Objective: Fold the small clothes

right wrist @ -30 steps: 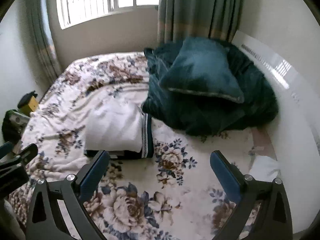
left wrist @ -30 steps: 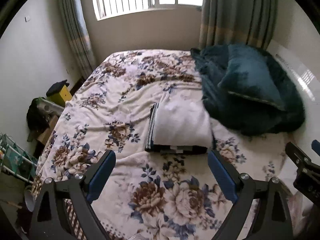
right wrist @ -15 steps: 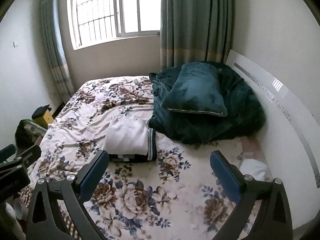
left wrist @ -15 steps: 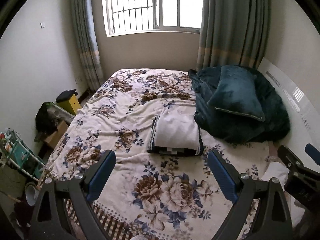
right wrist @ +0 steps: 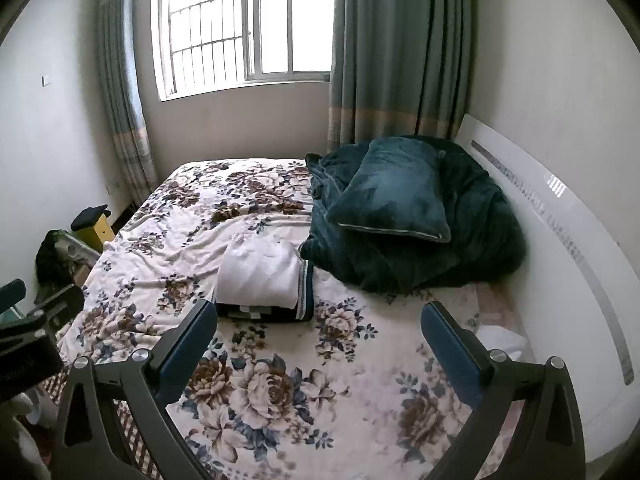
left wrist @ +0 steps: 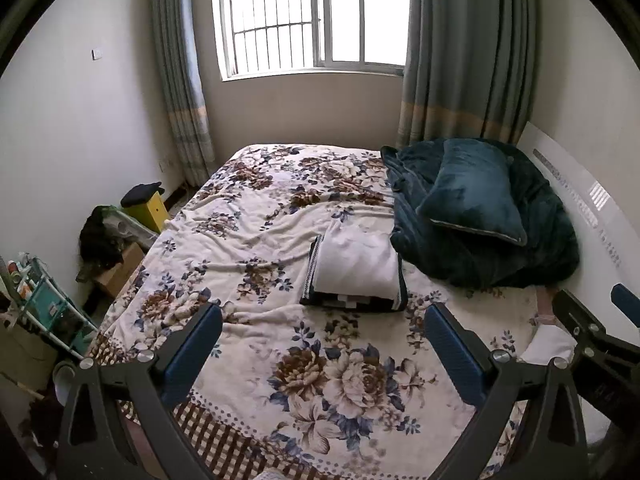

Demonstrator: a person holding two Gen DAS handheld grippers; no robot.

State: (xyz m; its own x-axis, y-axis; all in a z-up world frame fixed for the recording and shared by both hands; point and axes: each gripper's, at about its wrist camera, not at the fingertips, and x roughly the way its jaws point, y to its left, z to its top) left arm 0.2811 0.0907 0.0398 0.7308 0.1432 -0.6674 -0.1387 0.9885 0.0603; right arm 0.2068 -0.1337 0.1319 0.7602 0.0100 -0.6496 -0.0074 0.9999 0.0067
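The folded clothes lie in one stack near the middle of the bed, toward its right side and just beside the dark blanket; from the right wrist view the same stack shows a white piece on top of a dark one with striped edging, and how many pieces lie underneath cannot be made out. One teal pillow rests on the heaped blanket, which hides the bed's far right corner. One more white item lies at the right edge of the bed, partly cut off by the right gripper's finger, and what it is cannot be told. The left gripper hangs over the near edge of the bed with its jaws opening, wide apart, and nothing between them. The right gripper likewise stands wide with nothing between its two blue pads, well short of the stack. Each gripper's base is cut off by the lower frame. Two curtains flank one barred window. Clutter on the floor left of the bed is too small to sort out.
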